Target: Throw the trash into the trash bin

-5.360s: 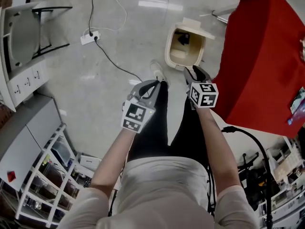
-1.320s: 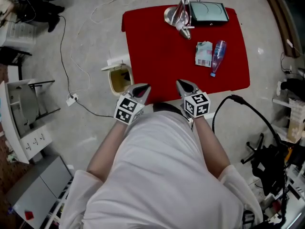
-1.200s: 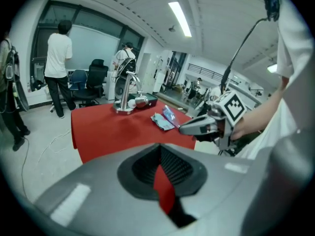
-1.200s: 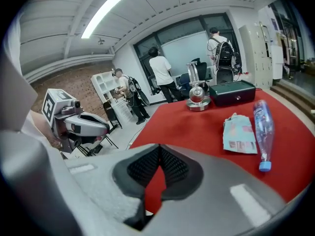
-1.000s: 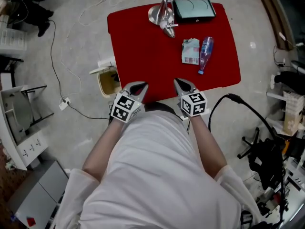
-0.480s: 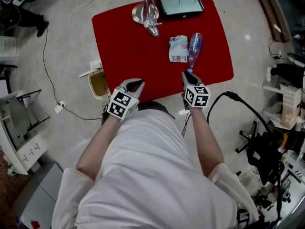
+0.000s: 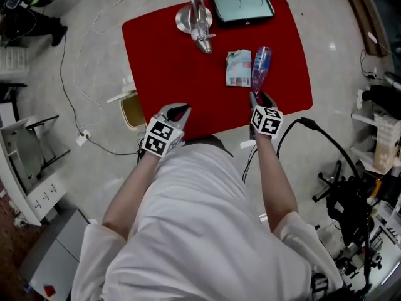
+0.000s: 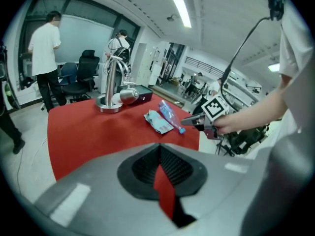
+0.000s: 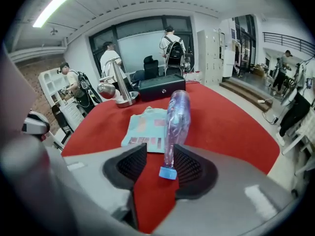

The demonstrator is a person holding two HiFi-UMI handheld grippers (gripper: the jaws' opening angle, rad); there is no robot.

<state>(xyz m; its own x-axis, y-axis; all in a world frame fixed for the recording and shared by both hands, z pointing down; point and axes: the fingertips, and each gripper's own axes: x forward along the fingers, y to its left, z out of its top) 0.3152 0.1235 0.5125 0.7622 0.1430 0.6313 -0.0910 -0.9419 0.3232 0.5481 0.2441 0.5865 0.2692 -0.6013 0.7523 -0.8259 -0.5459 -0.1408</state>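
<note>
Nearest the person, the left hand-held gripper (image 7: pixel 174 113) hangs over the desk's (image 7: pixel 175 61) front edge, well to the left of the bottle (image 9: pixel 176 117). Its jaws are drawn together to a thin slit with nothing in them.

The right hand-held gripper (image 7: pixel 257 98) is at the bottle's capped end. Its jaws have just been opening and stand apart, with the blue cap and neck between the pads but apparently not pressed.

The step in hand looks like the pickup of the next piece of trash. The next move calls for easing further along the neck and closing firmly, since a thin, crumpled bottle may roll or slip.

A flattened wrapper (image 9: pixel 147 127) lies just left of the bottle. The trash bin (image 7: pixel 133 110) stands on the floor well to the bottle's left. Beyond the bottle are a metal stand (image 7: pixel 196 19) and a black case (image 7: pixel 242 7).
</note>
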